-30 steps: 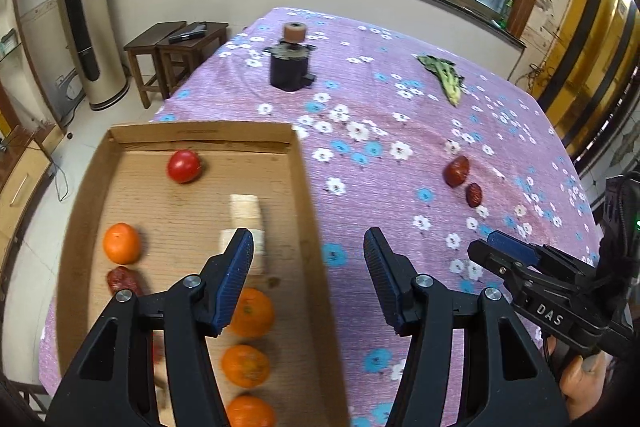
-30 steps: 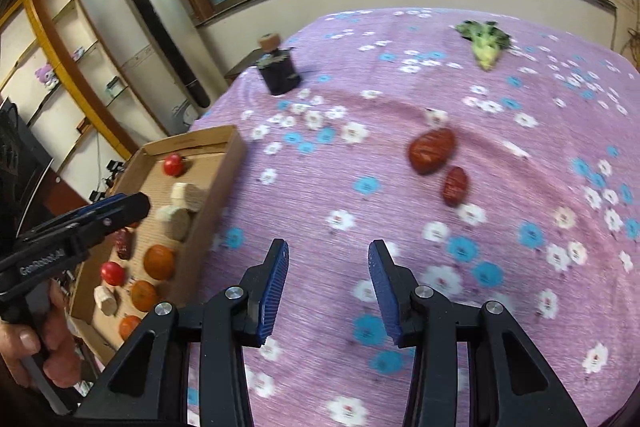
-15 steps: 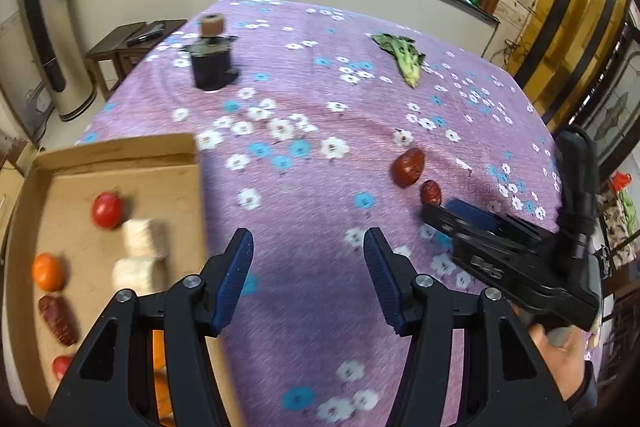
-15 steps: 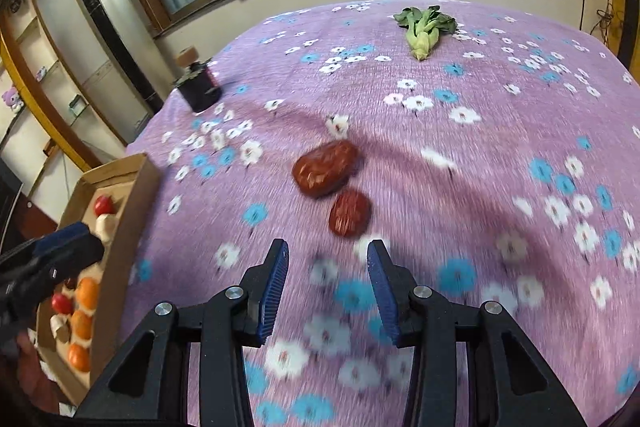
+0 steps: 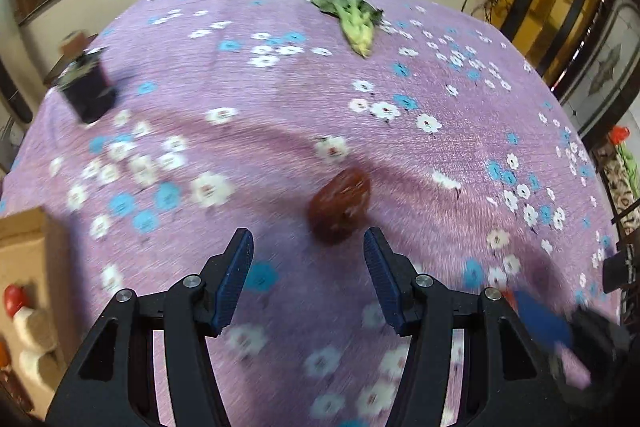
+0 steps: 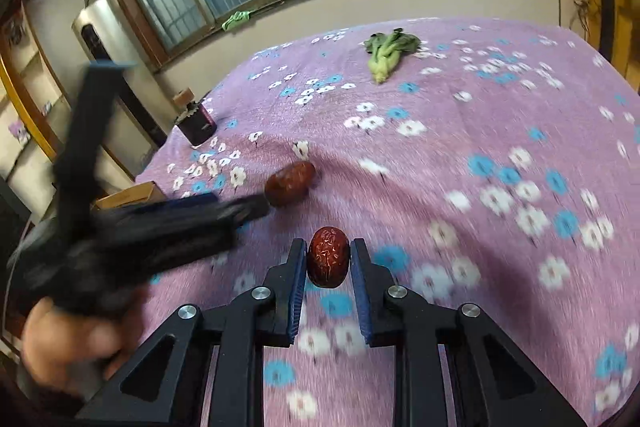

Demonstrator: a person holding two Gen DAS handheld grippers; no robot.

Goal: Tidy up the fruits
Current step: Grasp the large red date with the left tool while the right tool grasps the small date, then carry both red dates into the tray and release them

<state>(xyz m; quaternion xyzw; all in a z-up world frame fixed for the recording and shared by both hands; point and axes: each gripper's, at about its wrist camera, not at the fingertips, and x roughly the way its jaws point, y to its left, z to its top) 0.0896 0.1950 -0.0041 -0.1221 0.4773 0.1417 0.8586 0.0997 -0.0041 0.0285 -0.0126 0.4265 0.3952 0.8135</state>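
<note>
My right gripper (image 6: 329, 259) has its fingers (image 6: 297, 275) closed in on a small wrinkled red date (image 6: 328, 257), one blue pad at each side of it; the date sits on the purple flowered tabletop (image 6: 500, 131). My left gripper (image 5: 308, 281) has its fingers (image 5: 236, 279) spread wide with nothing between them. Just ahead of them, slightly right of centre, lies a larger red date (image 5: 339, 209), blurred, apart from both fingers. In the right wrist view that larger date (image 6: 290, 183) lies beyond and left of the small one, with the blurred left gripper reaching toward it. The cardboard box (image 5: 28, 255) shows at the left edge, holding a red fruit (image 5: 14, 301) and pale blocks (image 5: 34, 331). Far back lie a leafy green vegetable (image 5: 352, 17) and a dark jar (image 5: 88, 89).
</note>
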